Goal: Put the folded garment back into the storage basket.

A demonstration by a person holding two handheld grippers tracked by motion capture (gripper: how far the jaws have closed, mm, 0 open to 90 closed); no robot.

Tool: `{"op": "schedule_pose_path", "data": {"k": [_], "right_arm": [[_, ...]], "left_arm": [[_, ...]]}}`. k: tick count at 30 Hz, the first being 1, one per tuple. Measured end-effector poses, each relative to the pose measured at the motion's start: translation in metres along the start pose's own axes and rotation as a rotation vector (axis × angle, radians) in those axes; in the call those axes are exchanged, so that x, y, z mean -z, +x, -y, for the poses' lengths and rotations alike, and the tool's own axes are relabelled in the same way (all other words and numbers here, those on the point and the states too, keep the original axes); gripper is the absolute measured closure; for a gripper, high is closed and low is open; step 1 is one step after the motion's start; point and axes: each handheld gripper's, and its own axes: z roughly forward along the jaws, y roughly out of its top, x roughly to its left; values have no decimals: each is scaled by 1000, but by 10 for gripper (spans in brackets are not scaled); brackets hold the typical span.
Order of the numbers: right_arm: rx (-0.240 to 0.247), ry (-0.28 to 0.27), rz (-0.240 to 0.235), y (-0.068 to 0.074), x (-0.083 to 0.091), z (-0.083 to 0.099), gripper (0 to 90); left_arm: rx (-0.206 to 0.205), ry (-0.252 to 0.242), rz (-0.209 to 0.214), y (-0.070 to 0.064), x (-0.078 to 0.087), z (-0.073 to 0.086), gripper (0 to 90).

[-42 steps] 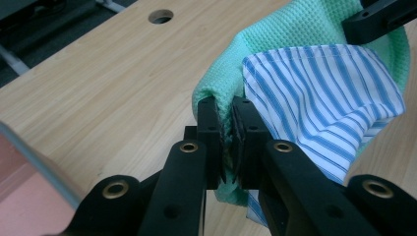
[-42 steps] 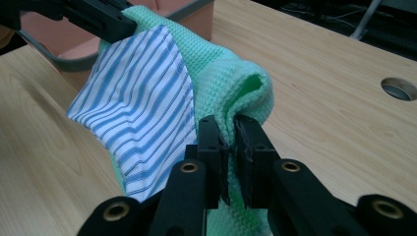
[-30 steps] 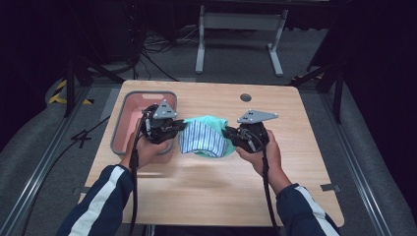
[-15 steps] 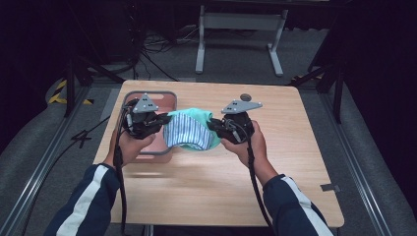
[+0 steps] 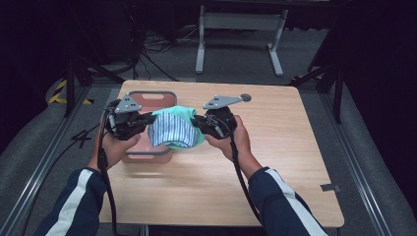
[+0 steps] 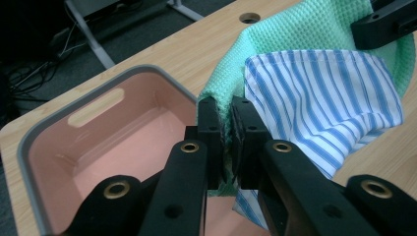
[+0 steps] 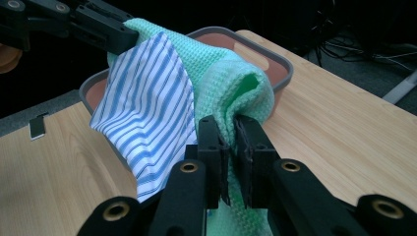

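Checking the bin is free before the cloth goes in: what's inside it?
The bin's pink floor shows bare in the left gripper view. The near corner is hidden by the left gripper and the cloth hanging there.

Wooden table, metal stand

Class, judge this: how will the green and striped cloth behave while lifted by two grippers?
Likely floppy: the cloth sags between the left gripper and right gripper. Probably light, since thin pinches hold it. Its waffle weave looks grippy, so slipping seems unlikely.
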Motion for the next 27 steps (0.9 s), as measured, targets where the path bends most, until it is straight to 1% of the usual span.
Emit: {"op": "schedule_pose_path", "data": {"k": [1,3,7,11,15,16,19,20,27], "right_arm": [[7,-1,-14,3,-7,-3,817],[5,0,-17,4,-9,-4,817],[10,-1,-37,9,-19,-10,817],[19,-1,-46,12,-27,-16,817],[25,5,-56,17,-38,-21,817],[26,6,-59,18,-40,-22,817],[27,10,-66,20,-48,-24,817],[29,15,-64,21,-51,-24,817],[27,26,-84,27,-69,-26,817]], "left_arm": [[10,-2,-8,3,3,2,844],[17,-3,-16,4,5,3,844],[40,-12,-36,11,12,7,844],[57,-16,-54,17,16,10,844],[71,-8,-69,23,21,13,844],[76,-12,-74,25,21,13,844],[80,-3,-83,30,23,15,844],[81,-9,-85,31,24,15,844],[97,14,-108,40,23,22,844]]}}
